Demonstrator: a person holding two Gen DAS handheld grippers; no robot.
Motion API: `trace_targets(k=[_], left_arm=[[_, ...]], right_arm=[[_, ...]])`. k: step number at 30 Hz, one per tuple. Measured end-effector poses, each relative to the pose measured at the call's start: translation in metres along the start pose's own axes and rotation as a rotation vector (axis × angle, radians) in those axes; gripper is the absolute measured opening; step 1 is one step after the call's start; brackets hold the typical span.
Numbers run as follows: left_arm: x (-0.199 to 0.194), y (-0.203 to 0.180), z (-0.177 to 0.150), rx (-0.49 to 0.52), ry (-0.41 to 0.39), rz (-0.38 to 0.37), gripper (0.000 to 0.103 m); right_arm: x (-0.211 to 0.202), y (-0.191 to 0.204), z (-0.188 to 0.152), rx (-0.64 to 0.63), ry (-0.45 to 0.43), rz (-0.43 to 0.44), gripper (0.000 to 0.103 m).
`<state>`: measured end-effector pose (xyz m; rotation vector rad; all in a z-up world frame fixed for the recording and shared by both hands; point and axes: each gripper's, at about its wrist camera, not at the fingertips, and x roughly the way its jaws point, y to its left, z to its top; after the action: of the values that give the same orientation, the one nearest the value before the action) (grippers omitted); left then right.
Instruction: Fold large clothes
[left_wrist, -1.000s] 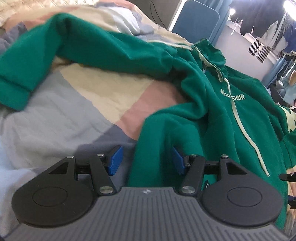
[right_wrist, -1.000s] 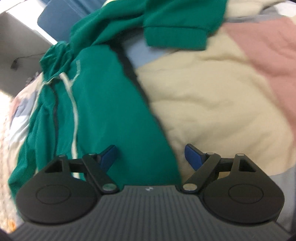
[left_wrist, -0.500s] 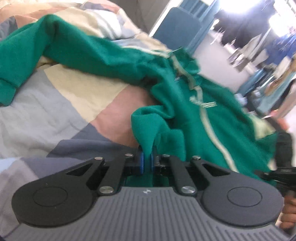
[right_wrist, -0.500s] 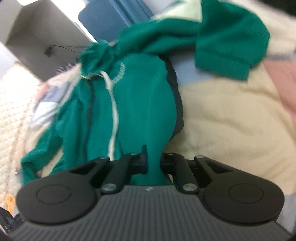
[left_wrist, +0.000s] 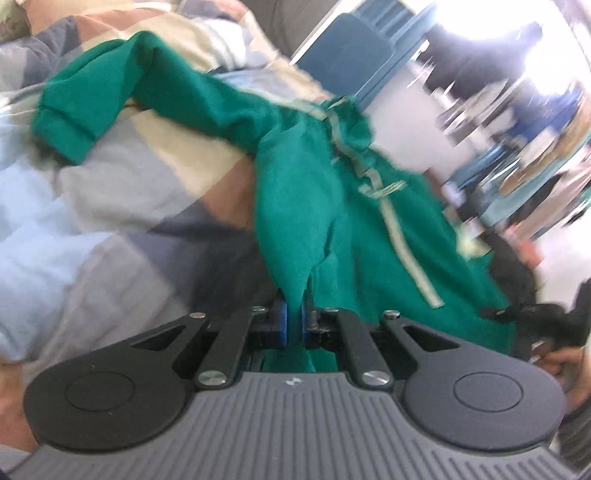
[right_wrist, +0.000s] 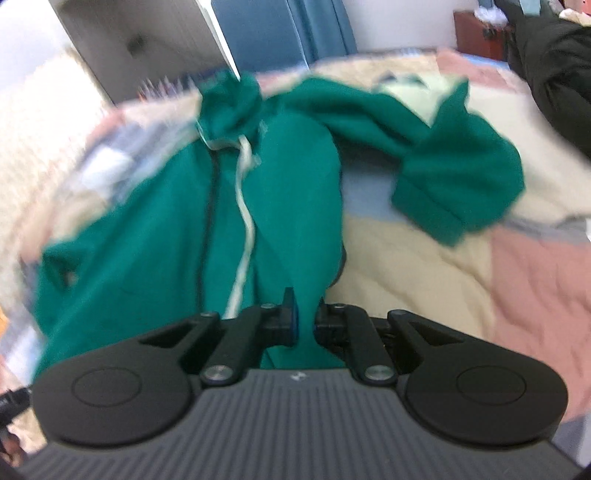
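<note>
A green hoodie (left_wrist: 306, 192) with a pale zip stripe lies on a patchwork bedspread (left_wrist: 92, 206). My left gripper (left_wrist: 293, 323) is shut on the hoodie's bottom edge, and the cloth rises taut from its blue pads. One sleeve with a ribbed cuff (left_wrist: 64, 129) trails off to the upper left. In the right wrist view the same hoodie (right_wrist: 155, 229) hangs from my right gripper (right_wrist: 304, 321), which is shut on another part of the hem. The other sleeve (right_wrist: 454, 184) lies out to the right on the bedspread (right_wrist: 424, 266). Both views are blurred by motion.
A blue chair or panel (left_wrist: 351, 48) stands behind the bed. A person's hand (left_wrist: 561, 365) holds the other gripper at the lower right of the left wrist view. A dark garment (right_wrist: 554, 51) lies at the bed's far right corner.
Both grippers went from open over the hem to shut on it. They then rose, lifting the hoodie's lower edge off the bedspread, and the right wrist rolled.
</note>
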<state>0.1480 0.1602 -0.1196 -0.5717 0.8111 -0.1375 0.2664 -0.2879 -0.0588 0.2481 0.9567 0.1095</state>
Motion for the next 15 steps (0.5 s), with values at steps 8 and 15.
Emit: trace_targets(k=[8, 15], left_arm=[[0.026, 0.008, -0.003, 0.087, 0.069, 0.137, 0.008], [0.003, -0.006, 0.005, 0.15, -0.013, 0.196, 0.052]], right_arm=[[0.028, -0.011, -0.015, -0.032, 0.066, -0.118, 0.011], [0.01, -0.018, -0.007, -0.017, 0.042, -0.105, 0.024]])
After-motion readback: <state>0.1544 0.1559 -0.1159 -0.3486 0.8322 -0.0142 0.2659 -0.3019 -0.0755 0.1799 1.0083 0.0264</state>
